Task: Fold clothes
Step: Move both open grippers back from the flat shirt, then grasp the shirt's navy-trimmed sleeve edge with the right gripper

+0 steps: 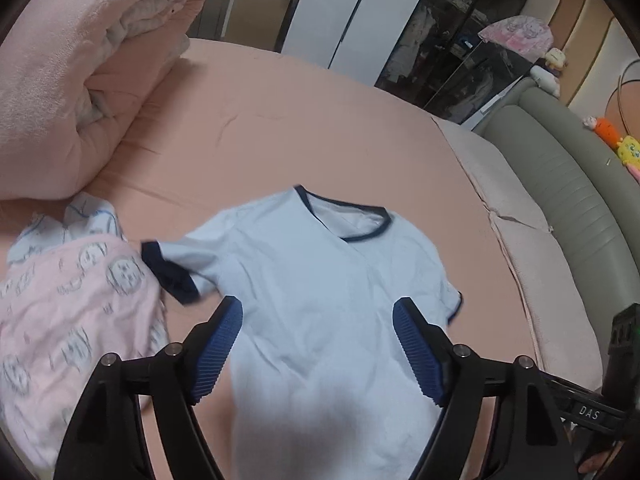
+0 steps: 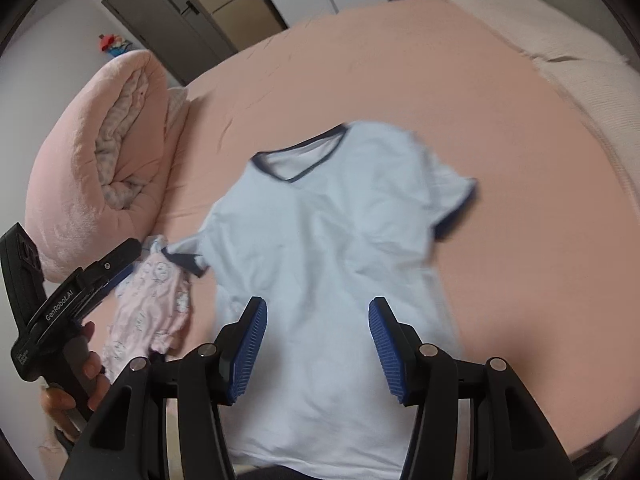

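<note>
The light-blue T-shirt (image 1: 320,300) lies spread face up on the pink bed sheet (image 1: 280,128), its hem nearest both grippers, collar away. The left gripper (image 1: 318,344) and right gripper (image 2: 318,344) hover above it, jaws parted and empty, seemingly placed for reaching it. A pink patterned garment (image 1: 68,304) sits crumpled to the left.

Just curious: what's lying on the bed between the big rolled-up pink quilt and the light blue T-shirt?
A small pile of pink and pale-blue printed clothes, seen in both views.
</note>
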Demonstrator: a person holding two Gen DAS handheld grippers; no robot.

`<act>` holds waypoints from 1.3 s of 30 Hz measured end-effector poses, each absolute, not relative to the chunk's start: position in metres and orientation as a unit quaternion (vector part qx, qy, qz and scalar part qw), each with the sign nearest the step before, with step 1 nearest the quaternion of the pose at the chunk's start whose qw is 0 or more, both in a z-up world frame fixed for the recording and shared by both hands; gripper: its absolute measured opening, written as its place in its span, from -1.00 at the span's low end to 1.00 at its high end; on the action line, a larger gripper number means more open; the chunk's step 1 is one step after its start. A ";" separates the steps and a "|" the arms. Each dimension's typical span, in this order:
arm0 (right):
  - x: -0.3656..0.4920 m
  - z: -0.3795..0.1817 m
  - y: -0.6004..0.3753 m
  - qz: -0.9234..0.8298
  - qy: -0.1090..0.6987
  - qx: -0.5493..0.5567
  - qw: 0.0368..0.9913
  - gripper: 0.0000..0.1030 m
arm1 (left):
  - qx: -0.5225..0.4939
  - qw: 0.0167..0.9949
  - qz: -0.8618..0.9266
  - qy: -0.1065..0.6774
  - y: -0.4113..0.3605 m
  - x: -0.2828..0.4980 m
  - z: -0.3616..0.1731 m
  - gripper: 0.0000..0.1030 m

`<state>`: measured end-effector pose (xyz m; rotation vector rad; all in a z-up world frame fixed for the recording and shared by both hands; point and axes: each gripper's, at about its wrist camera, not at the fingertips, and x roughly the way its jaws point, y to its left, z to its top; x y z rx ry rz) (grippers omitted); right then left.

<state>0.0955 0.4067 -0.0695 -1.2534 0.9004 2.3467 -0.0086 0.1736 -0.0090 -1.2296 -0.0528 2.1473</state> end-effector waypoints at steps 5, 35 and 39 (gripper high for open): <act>0.150 -0.050 0.418 0.836 0.323 -0.408 0.177 0.03 | -0.458 0.328 0.826 -0.022 0.178 0.032 0.026 0.50; 0.247 0.069 0.436 0.878 0.266 -0.296 0.267 0.36 | -0.355 0.355 0.860 0.090 0.213 0.104 0.116 0.63; 0.220 0.044 0.470 0.866 0.288 -0.312 0.264 0.36 | -0.364 0.365 0.845 0.144 0.274 0.094 0.074 0.63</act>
